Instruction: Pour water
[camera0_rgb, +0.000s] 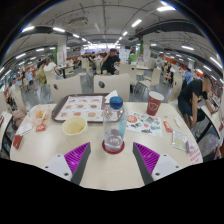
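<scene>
Bottle (114, 124) of clear plastic with a pale blue cap, upright at frame centre, resting on the light round table (100, 165). Positioned just ahead of the fingers and in line with the gap between them; base near the fingertips, no contact visible on either side.

Gripper view. Gripper (113, 152) at bottom of frame, spread wide, holding nothing. Magenta pads (76, 156) on the inner faces of both fingers, angled toward the bottle from lower left and lower right.

Red cup (154, 102) upright at right of centre, beyond the bottle and well apart from it. Yellow bowl (75, 126) left of the bottle, near it, not touching. Baking tray (85, 107) with pale rounds in rows, upper centre-left, behind the bowl. Small dish (41, 126) with orange contents at left; second light dish further left near the table edge. Printed sheet (143, 123) with coloured figures lying flat right of the bottle, between bottle and cup. Clear container (180, 141) at right near the table edge; contents not discernible.

Background, upper half: large hall with strip ceiling lights, further tables and chairs. Person in dark top (189, 95) standing at right, beside the table. Several more persons at upper left and upper centre, too small for detail.
</scene>
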